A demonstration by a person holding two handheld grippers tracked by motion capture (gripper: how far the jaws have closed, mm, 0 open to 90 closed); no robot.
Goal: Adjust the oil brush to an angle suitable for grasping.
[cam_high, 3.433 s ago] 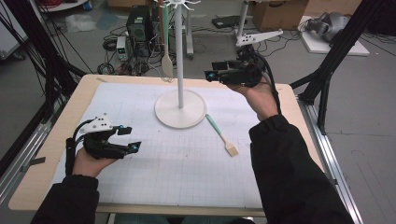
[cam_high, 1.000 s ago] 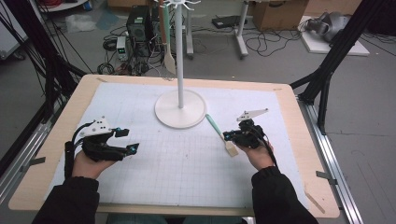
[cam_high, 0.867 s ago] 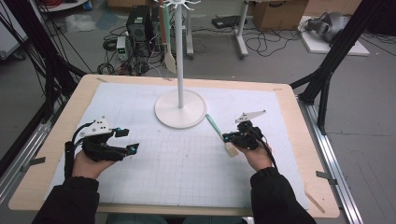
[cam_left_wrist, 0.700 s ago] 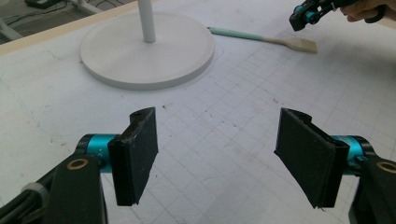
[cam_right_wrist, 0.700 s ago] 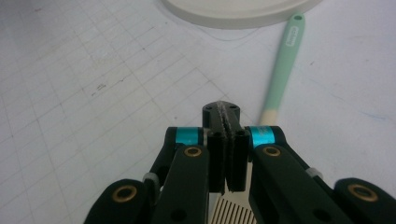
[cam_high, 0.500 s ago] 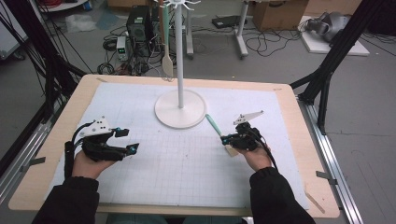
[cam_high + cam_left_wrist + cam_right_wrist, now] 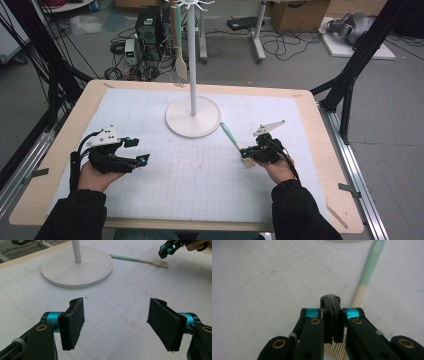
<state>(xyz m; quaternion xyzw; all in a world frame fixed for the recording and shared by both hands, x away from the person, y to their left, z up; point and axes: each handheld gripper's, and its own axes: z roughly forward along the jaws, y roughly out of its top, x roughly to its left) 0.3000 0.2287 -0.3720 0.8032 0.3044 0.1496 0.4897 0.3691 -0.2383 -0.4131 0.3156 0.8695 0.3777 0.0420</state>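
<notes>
White gridded mat covers the table: right gripper clenched empty above the green-handled wooden spatula, risking skidding it; left gripper gapes idle.

Stand base blocks mid-table — mat in front lies open.

Both grippers, the left gripper and the right gripper, are built of black linkage arms joined by brass-coloured pivot rings, with turquoise collars set behind flat black rubber pads. A pale grey three-cornered plate is carried on top of each, and black cables are looped from their bodies. Dark sleeves are worn down to the wrists.
</notes>
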